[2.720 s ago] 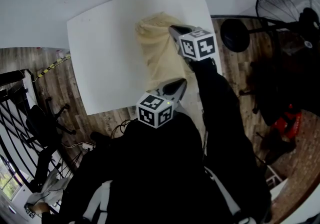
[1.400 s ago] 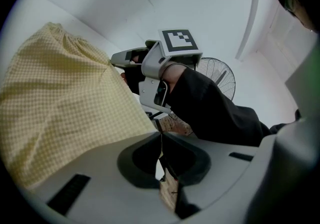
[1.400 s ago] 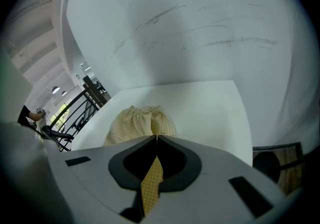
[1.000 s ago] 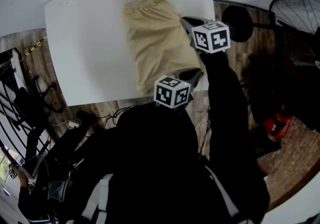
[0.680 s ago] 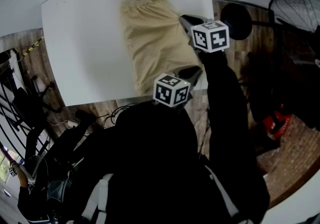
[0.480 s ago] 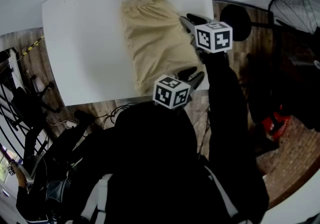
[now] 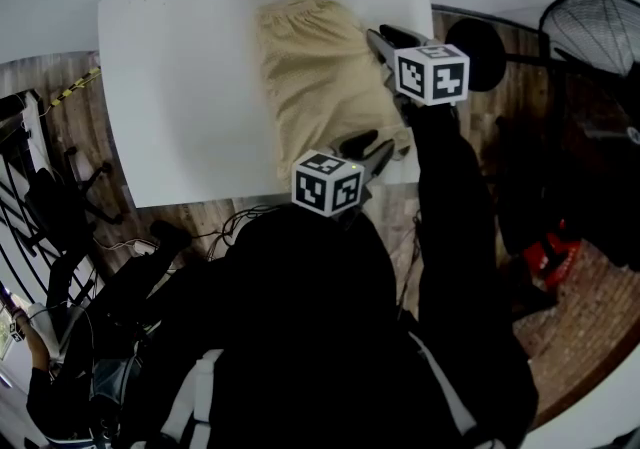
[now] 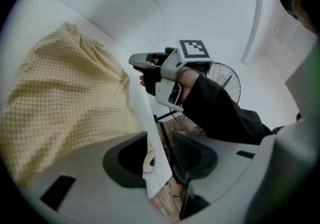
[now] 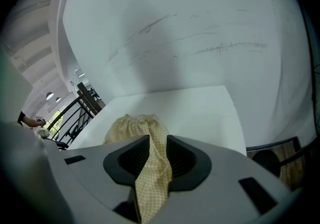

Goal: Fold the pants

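Observation:
The pale yellow checked pants [image 7: 320, 87] lie folded lengthwise on the right half of the white table [image 7: 180, 87]. My left gripper [image 7: 367, 147] is at the pants' near end by the table's front edge. Its jaws have just been opening and now stand open. In the left gripper view [image 8: 161, 153] only the table's edge and a scrap of cloth lie between them, with the pants [image 8: 65, 88] off to the left. My right gripper [image 7: 388, 37] is at the pants' right edge. In the right gripper view [image 9: 158, 155] it is shut on a strip of the pants [image 9: 137, 125] rising from the table.
A standing fan [image 7: 590, 27] and its round black base [image 7: 475, 47] sit just past the table's right edge, on the wood floor. A black railing [image 7: 30, 197] runs along the left. The table's left half [image 7: 170, 127] is bare.
The left gripper's jaws have opened and let go of the pants' near corner, and the gripper has drawn back a little to the left. The right gripper keeps its hold.

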A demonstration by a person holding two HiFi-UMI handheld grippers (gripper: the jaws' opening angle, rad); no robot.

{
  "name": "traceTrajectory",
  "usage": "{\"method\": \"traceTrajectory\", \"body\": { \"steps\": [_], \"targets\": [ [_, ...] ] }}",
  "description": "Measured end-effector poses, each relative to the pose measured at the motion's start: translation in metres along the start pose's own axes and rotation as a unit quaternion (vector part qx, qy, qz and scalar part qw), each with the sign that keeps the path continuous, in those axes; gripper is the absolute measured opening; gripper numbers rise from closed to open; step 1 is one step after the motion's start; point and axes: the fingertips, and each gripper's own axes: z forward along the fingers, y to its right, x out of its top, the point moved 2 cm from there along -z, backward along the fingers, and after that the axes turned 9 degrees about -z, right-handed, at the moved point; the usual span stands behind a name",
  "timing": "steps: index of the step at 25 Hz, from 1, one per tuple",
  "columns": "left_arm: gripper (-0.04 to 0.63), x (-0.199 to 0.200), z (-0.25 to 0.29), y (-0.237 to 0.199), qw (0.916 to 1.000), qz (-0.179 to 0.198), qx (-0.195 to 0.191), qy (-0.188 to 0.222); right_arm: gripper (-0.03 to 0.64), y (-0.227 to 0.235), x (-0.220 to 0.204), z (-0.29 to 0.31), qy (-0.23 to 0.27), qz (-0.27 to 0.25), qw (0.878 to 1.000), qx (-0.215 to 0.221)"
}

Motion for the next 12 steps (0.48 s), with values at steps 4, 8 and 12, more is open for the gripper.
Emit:
{"method": "traceTrajectory", "body": {
  "steps": [4,8,12],
  "targets": [
    [0.138,0.007,-0.013,-0.006,0.9999,0.001,0.011,0.013,0.092,-0.008,0.011,-0.002,0.006,-0.009,1.0,0.001],
    [0.138,0.023,-0.028,-0.012,0.9991,0.005,0.026,0.033,0.091,-0.013,0.031,-0.005,0.014,-0.019,1.0,0.002],
    [0.137,0.042,-0.045,-0.02,0.9972,-0.003,0.044,0.061,0.091,-0.016,0.042,-0.011,0.018,-0.03,0.999,0.0]
  ]
}}
